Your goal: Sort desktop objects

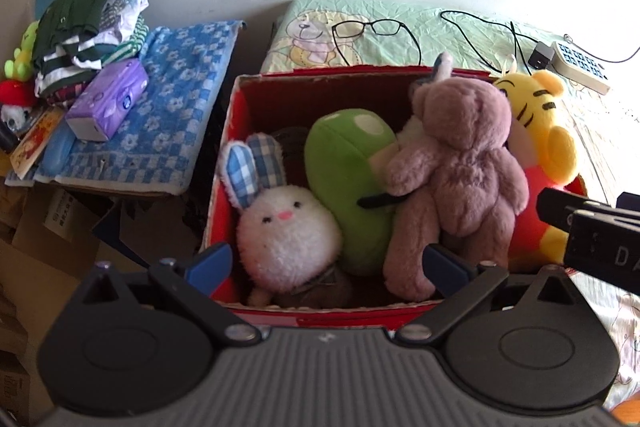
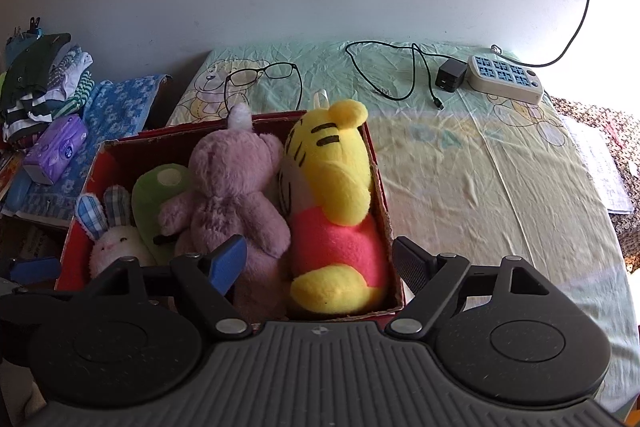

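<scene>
A red cardboard box (image 1: 236,131) (image 2: 384,203) holds several plush toys: a white rabbit (image 1: 286,239) (image 2: 116,243), a green plush (image 1: 344,163) (image 2: 160,191), a mauve bear (image 1: 460,163) (image 2: 232,187) and a yellow tiger (image 1: 536,123) (image 2: 332,179). My left gripper (image 1: 328,263) is open and empty above the box's near edge. My right gripper (image 2: 320,263) is open and empty over the box's near right corner; it also shows at the right edge of the left wrist view (image 1: 592,231).
The box sits on a green cartoon sheet (image 2: 460,167) with black glasses (image 1: 370,29) (image 2: 260,75), a black charger with cable (image 2: 450,77) and a white power strip (image 2: 506,83). A purple tissue pack (image 1: 108,99), blue towel (image 1: 180,95) and folded clothes (image 1: 80,27) lie left.
</scene>
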Demonstrator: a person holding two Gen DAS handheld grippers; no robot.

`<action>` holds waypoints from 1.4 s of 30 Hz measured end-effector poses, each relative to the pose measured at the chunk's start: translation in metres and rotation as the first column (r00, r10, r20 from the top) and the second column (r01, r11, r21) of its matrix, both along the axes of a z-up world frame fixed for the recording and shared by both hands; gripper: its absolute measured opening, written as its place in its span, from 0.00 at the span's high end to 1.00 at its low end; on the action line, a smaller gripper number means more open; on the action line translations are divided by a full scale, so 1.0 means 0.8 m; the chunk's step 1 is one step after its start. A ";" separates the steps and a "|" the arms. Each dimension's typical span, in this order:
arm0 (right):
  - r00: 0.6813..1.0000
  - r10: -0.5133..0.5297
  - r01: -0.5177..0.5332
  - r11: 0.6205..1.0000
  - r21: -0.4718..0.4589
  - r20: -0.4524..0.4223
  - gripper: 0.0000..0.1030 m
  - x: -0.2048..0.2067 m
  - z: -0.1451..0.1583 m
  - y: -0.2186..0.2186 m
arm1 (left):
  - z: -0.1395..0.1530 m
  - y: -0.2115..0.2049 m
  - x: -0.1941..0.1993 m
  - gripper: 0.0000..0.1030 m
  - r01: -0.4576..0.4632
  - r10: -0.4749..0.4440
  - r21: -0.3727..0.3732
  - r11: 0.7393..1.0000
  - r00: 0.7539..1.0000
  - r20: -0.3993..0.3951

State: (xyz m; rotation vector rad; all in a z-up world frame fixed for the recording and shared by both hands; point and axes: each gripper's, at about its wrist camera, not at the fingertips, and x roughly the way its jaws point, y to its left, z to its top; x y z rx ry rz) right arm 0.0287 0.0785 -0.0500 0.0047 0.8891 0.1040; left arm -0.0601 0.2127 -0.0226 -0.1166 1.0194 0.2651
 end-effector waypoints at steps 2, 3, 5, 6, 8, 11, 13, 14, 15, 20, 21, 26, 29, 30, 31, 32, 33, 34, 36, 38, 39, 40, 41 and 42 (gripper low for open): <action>1.000 0.001 -0.001 1.000 -0.006 -0.004 0.20 0.003 -0.002 0.007 | -0.002 0.004 0.000 0.01 -0.010 0.010 0.011 1.000 1.000 0.000; 1.000 0.001 -0.001 1.000 -0.006 -0.007 0.20 0.004 -0.002 0.009 | -0.002 0.006 0.001 0.01 -0.012 0.012 0.014 1.000 1.000 -0.001; 1.000 0.002 -0.002 1.000 -0.008 -0.014 0.21 0.006 -0.004 0.014 | -0.004 0.013 0.002 0.01 -0.023 0.023 0.010 1.000 1.000 -0.004; 1.000 0.001 -0.001 1.000 -0.011 -0.016 0.20 0.007 -0.005 0.016 | -0.005 0.017 0.002 0.01 -0.026 0.026 0.007 1.000 1.000 -0.007; 1.000 0.000 0.000 1.000 -0.016 -0.020 0.20 0.009 -0.006 0.019 | -0.007 0.023 0.003 0.01 -0.033 0.033 0.003 0.999 0.999 -0.014; 1.000 -0.006 0.006 1.000 -0.019 -0.027 0.21 0.011 -0.008 0.023 | -0.009 0.027 0.004 0.01 -0.031 0.031 0.014 0.999 0.999 -0.019; 0.999 -0.015 0.014 1.000 -0.021 -0.030 0.20 0.012 -0.009 0.025 | -0.010 0.028 0.004 0.01 -0.027 0.028 0.018 0.999 0.999 -0.020; 0.999 -0.018 0.017 0.999 -0.027 -0.030 0.20 0.012 -0.009 0.026 | -0.010 0.029 0.004 0.01 -0.025 0.025 0.017 1.000 0.999 -0.019; 0.999 -0.020 0.019 0.999 -0.036 -0.028 0.20 0.012 -0.009 0.028 | -0.011 0.029 0.003 0.01 -0.023 0.024 0.019 1.000 1.000 -0.020; 0.999 -0.019 0.017 0.998 -0.056 -0.026 0.20 0.011 -0.010 0.033 | -0.012 0.032 0.004 0.01 -0.036 0.037 0.032 0.999 0.999 -0.028; 0.999 -0.018 0.016 0.998 -0.055 -0.027 0.20 0.011 -0.010 0.033 | -0.012 0.033 0.004 0.01 -0.038 0.039 0.034 0.999 0.999 -0.029; 1.000 -0.018 0.017 0.998 -0.066 -0.020 0.20 0.010 -0.009 0.034 | -0.012 0.033 0.001 0.01 -0.045 0.046 0.041 0.998 0.998 -0.034; 1.000 -0.020 0.019 0.998 -0.058 -0.021 0.20 0.010 -0.009 0.034 | -0.012 0.034 -0.001 0.01 -0.049 0.050 0.047 0.998 0.998 -0.033; 1.000 -0.021 0.020 0.999 -0.049 -0.021 0.20 0.010 -0.009 0.032 | -0.012 0.034 -0.002 0.01 -0.051 0.053 0.048 0.998 0.998 -0.033; 1.000 -0.022 0.022 0.999 -0.043 -0.021 0.20 0.009 -0.010 0.032 | -0.013 0.035 -0.002 0.01 -0.054 0.055 0.047 0.997 0.998 -0.034; 1.000 -0.025 0.024 0.999 -0.040 -0.019 0.20 0.009 -0.009 0.031 | -0.013 0.036 -0.003 0.01 -0.056 0.058 0.046 0.997 0.998 -0.035; 0.999 -0.027 0.026 0.999 -0.040 -0.017 0.20 0.009 -0.009 0.030 | -0.013 0.037 -0.004 0.01 -0.058 0.060 0.044 0.997 0.998 -0.034; 0.999 -0.029 0.029 0.999 -0.042 -0.015 0.20 0.009 -0.010 0.030 | -0.013 0.037 -0.005 0.01 -0.060 0.061 0.040 0.997 0.998 -0.032; 0.999 -0.027 0.026 0.999 -0.039 -0.019 0.20 0.008 -0.011 0.029 | -0.012 0.036 -0.008 0.01 -0.058 0.059 0.040 0.998 0.998 -0.021; 0.999 -0.021 0.020 0.999 -0.033 -0.025 0.20 0.007 -0.012 0.030 | -0.011 0.032 -0.012 0.01 -0.053 0.054 0.051 0.997 0.999 -0.009; 1.000 -0.017 0.016 0.999 -0.030 -0.026 0.20 0.007 -0.013 0.030 | -0.010 0.031 -0.013 0.01 -0.053 0.053 0.052 0.997 0.999 -0.005; 1.000 -0.014 0.013 1.000 -0.027 -0.026 0.20 0.006 -0.013 0.030 | -0.009 0.030 -0.014 0.01 -0.053 0.053 0.055 0.997 0.999 -0.001; 1.000 -0.012 0.011 1.000 -0.026 -0.024 0.20 0.005 -0.013 0.031 | -0.009 0.029 -0.015 0.01 -0.055 0.055 0.061 0.997 0.998 0.001; 1.000 -0.011 0.010 1.000 -0.025 -0.023 0.20 0.004 -0.013 0.030 | -0.009 0.028 -0.015 0.01 -0.060 0.060 0.068 0.996 0.998 0.001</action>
